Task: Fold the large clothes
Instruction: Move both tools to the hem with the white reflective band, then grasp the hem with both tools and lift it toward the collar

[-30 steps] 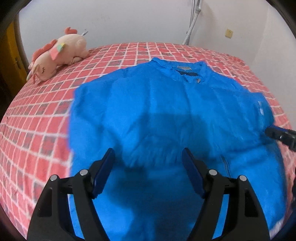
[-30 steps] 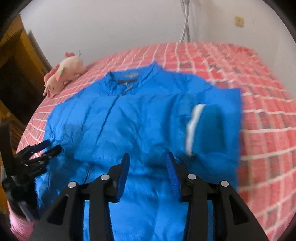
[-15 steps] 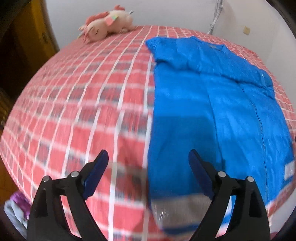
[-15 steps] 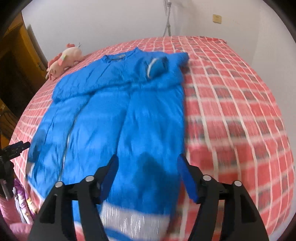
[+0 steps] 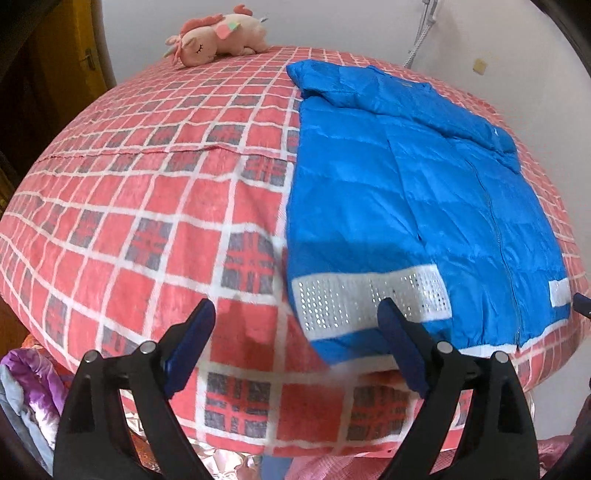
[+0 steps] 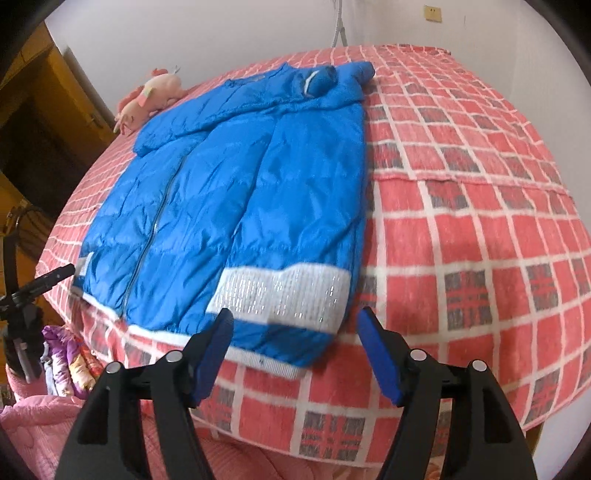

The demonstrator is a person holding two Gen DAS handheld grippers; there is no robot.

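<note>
A bed [image 5: 147,206] with a red checked cover is filling the left wrist view; the blue jacket [image 5: 406,206] is lying at 2 o'clock, sleeves already folded in, the left gripper [image 5: 295,325] gaping wide near its hem. In the right wrist view, the right gripper [image 6: 295,332] is gaping wide too, at 6 o'clock below the hem; folding the body is still remaining.

left gripper [image 5: 295,341] fingers spread wide, holding nothing, right gripper [image 6: 297,350] likewise spread, empty

It was a home bedroom: a bed [image 5: 147,206] under a red-and-white checked cover filled the room, a pink plush unicorn [image 5: 218,35] lay at its far edge by plain white walls, and a wooden wardrobe [image 6: 33,122] stood alongside.
</note>
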